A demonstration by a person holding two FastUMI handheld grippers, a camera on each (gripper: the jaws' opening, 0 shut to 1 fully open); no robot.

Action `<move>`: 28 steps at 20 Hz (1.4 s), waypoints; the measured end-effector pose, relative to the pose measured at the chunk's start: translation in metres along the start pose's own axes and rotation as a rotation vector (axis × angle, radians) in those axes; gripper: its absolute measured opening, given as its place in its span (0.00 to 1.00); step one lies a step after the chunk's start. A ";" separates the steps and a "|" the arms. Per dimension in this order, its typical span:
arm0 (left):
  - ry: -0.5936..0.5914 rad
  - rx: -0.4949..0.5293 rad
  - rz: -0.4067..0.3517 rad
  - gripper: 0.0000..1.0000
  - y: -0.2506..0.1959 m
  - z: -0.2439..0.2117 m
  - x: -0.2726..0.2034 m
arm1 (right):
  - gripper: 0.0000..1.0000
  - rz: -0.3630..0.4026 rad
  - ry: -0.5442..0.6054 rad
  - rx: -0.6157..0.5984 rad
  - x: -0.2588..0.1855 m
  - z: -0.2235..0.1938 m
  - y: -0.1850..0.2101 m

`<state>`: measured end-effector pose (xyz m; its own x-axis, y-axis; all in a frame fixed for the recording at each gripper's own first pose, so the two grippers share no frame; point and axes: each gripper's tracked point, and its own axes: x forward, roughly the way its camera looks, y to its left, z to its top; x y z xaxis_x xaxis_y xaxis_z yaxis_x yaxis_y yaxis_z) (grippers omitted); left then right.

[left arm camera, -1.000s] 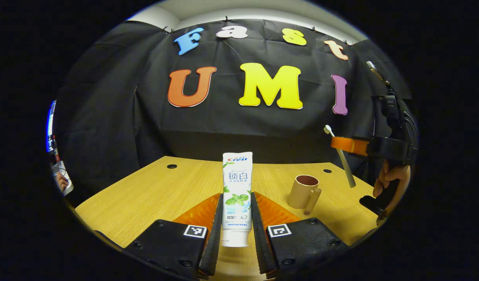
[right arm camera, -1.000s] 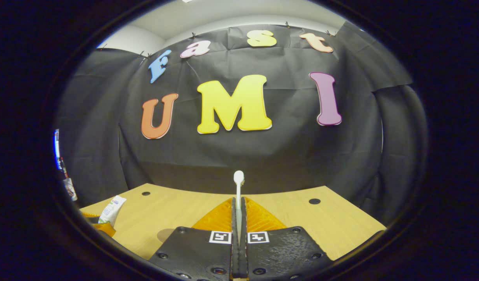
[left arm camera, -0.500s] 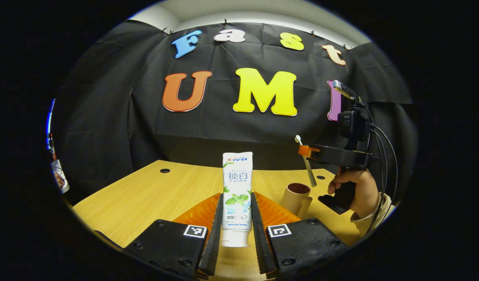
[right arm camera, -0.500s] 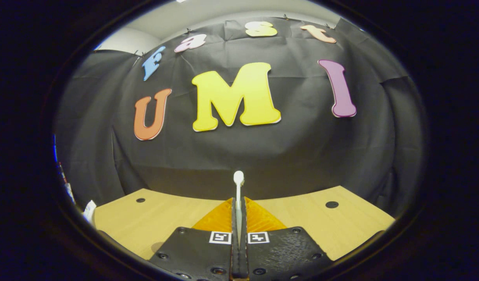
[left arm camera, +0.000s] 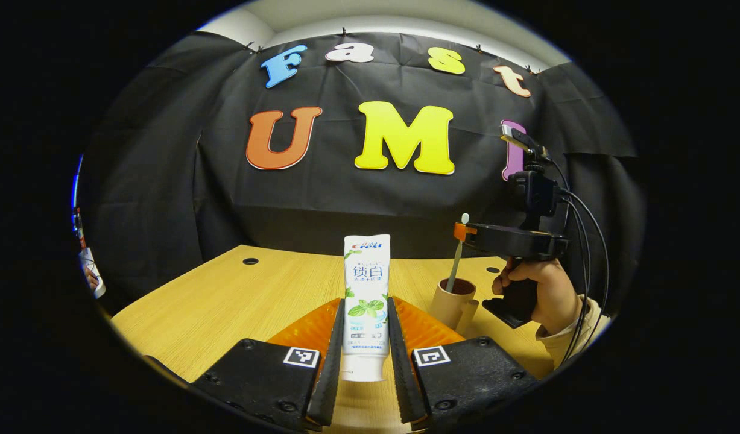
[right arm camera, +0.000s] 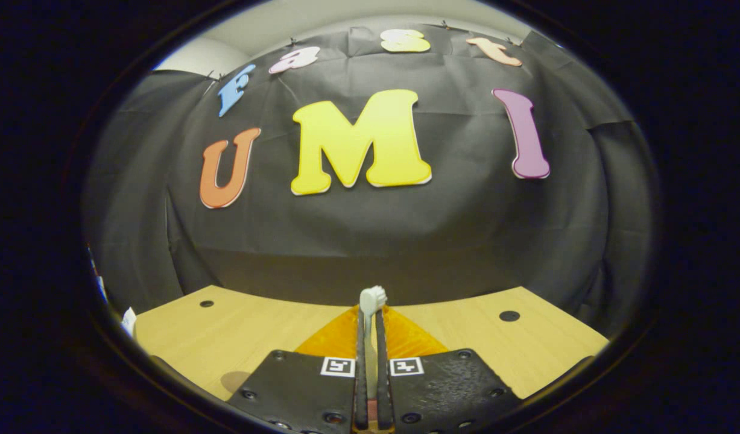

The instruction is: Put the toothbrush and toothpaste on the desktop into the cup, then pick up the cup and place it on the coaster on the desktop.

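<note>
A white toothpaste tube (left arm camera: 366, 271) stands upright between the fingers of my left gripper (left arm camera: 365, 300), which is shut on it above the wooden desktop (left arm camera: 237, 295). To the right, a tan cup (left arm camera: 451, 304) with a handle stands on the desk. The white toothbrush (left arm camera: 458, 253) leans with its lower end inside the cup and its head up. My right gripper (left arm camera: 461, 231), held by a hand (left arm camera: 541, 289), is level with the brush just under its head. In the right gripper view the toothbrush (right arm camera: 373, 297) sits low in my right gripper (right arm camera: 371, 313), whose fingers stand slightly parted.
The desktop (right arm camera: 255, 319) has small round cable holes (left arm camera: 249, 261) (right arm camera: 509, 315) near its back edge, and the black cloth wall rises right behind it. Cables hang from the right gripper's handle. Bare wood lies left of the cup.
The right gripper tilted the toothbrush upright and lowered its handle end into the cup. Its fingers parted a little and the brush slid down between them. The left gripper stayed put with the toothpaste.
</note>
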<state>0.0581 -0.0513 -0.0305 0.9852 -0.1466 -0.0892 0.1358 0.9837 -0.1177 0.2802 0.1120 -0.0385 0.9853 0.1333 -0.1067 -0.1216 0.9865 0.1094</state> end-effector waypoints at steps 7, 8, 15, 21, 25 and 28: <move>-0.008 0.013 -0.016 0.43 -0.019 -0.001 0.011 | 0.84 0.016 0.056 -0.062 -0.017 -0.016 -0.011; -0.009 0.013 -0.018 0.43 -0.023 0.000 0.015 | 0.93 0.021 0.058 -0.054 -0.023 -0.019 -0.014; -0.040 0.010 -0.067 0.42 -0.063 0.011 0.056 | 0.98 -0.028 0.031 -0.019 -0.092 -0.027 -0.068; -0.072 -0.016 -0.121 0.43 -0.103 0.031 0.100 | 0.95 -0.107 -0.019 -0.057 -0.146 -0.032 -0.124; -0.101 -0.010 -0.143 0.42 -0.126 0.050 0.128 | 0.95 -0.110 0.007 -0.040 -0.158 -0.042 -0.145; -0.120 0.007 -0.164 0.42 -0.144 0.059 0.145 | 0.97 -0.107 0.044 -0.022 -0.155 -0.052 -0.158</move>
<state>0.1880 -0.2079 0.0314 0.9552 -0.2918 0.0487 0.2956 0.9485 -0.1144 0.1409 -0.0596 -0.0910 0.9866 0.0306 -0.1602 -0.0190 0.9971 0.0734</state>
